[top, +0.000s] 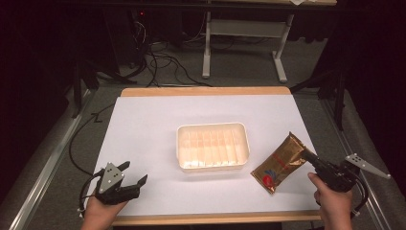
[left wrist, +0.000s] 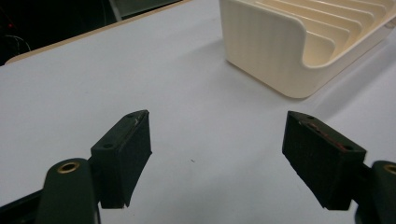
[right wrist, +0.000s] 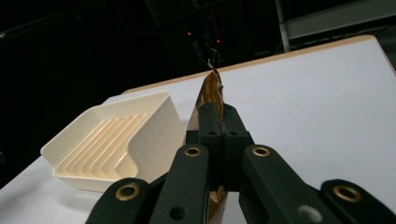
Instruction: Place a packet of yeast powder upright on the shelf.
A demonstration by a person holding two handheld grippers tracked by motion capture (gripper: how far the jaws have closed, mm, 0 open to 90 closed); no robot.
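We pinch the glossy gold foil pouch (top: 279, 164) in our right gripper (right wrist: 219, 123); left gripper (left wrist: 217, 158) gapes idle. Next, probably carry it over the ribbed cream plastic tray (top: 212, 128).

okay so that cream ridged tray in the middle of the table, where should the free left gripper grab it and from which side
Pinch the cream tray's near-left wall, coming from the left hand-held gripper's side. That wall is thin and upright with an open top, so one pad can go inside, one outside. The open jaws already face that corner.

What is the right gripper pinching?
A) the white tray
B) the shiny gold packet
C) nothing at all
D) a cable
B: the right gripper has its jaws shut on the edge of the gold packet, which lies beside the cream tray.
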